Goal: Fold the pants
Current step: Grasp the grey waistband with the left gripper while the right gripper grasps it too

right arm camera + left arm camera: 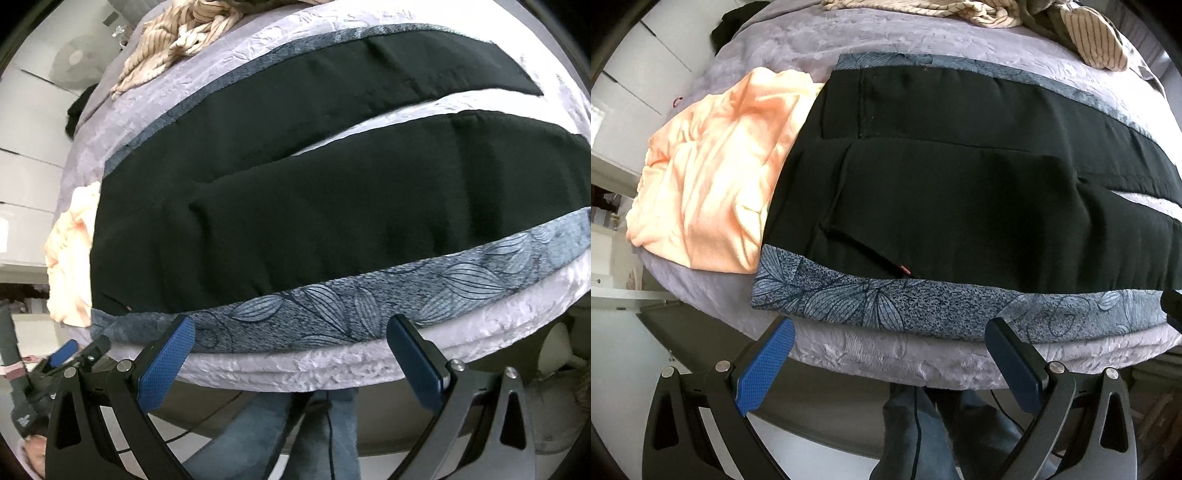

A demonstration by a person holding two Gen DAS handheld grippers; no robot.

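Two empty grippers hung just off the near edge of a bed where a pair of black pants (960, 184) lay spread flat and unfolded, waistband toward the left, both legs running off to the right. The left gripper (890, 354) had its jaws spread wide with nothing between them, and the right gripper (291, 350) was likewise agape and holding nothing. The pants rested on a blue-grey leaf-print cloth (886, 302), itself laid over a pale lilac bedspread (879, 354). In the right wrist view the two legs lay apart, a wedge of bedspread showing between them. The fabric looked thin, soft and light, likely to drape limp from any hold and to slide easily over the cloth beneath; it appeared in no way fragile. A pinch at an edge seemed the sensible hold: the waistband corner near the small red tag (905, 269) for the left tool, and the hem or outer seam of the near leg for the right, so that one leg could be carried over the other. Both tools sat below and in front of the garment's near edge, apart from it, with the strip of leaf-print cloth in between. A peach garment (713, 173) lay beside the waistband, and striped clothing (1089, 40) was heaped at the far side.
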